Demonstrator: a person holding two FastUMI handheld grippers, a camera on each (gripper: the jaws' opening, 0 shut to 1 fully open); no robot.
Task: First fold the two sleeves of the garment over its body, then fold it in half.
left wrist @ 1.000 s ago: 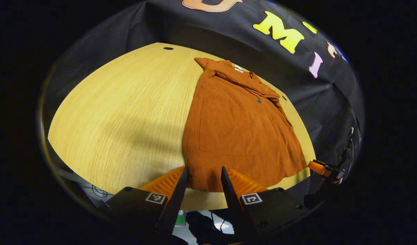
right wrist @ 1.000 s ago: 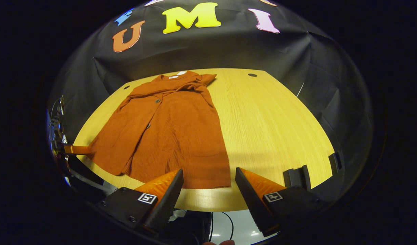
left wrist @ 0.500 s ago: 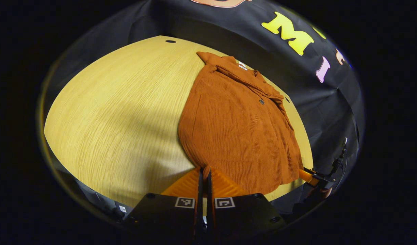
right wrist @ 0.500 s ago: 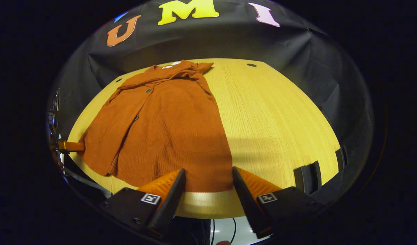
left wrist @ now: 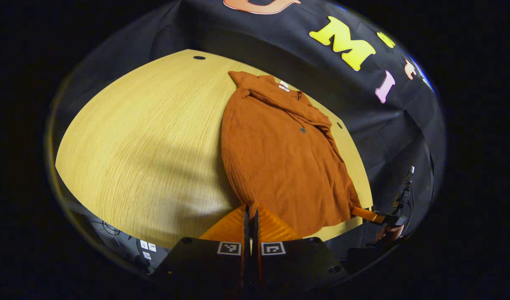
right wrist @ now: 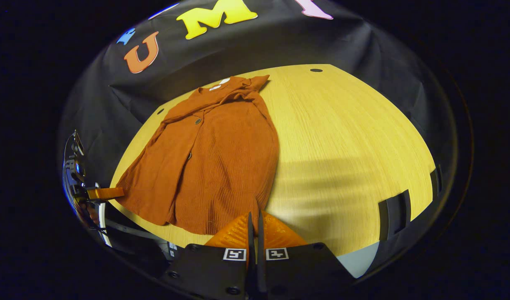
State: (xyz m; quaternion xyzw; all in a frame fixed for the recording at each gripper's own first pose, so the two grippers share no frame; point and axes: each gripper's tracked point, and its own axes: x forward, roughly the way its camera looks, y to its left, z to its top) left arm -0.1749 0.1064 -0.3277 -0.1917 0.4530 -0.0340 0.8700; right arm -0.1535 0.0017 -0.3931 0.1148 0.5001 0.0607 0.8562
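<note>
Comparing against one second ago, I register two closures: the left gripper (left wrist: 250,214) has pressed its fingers together on the near hem of the garment (left wrist: 279,158), and half a second later the right gripper (right wrist: 255,218) has done the same at the hem's other bottom corner. Both pairs of fingers now stand pinched on fabric, with cloth gathering into the pinch at 6 o'clock in the left gripper view and in the right gripper view. The garment lies spread on the wooden table (left wrist: 134,137), collar toward the booth wall at 12 o'clock, hem at the near edge. Its sleeves appear already laid across the chest near the collar, so I judge the sleeve step complete and the halving fold now in hand. The hem has drawn inward and rounded since the earlier frames, which indicates tension from both grips. In the left gripper view the right gripper shows at 4 o'clock at the hem's corner; in the right gripper view the left gripper shows at 9 o'clock at the opposite corner. Next procedure, in my judgement: lift both corners evenly and carry them toward the collar. Uneven lift would skew the fold.
</note>
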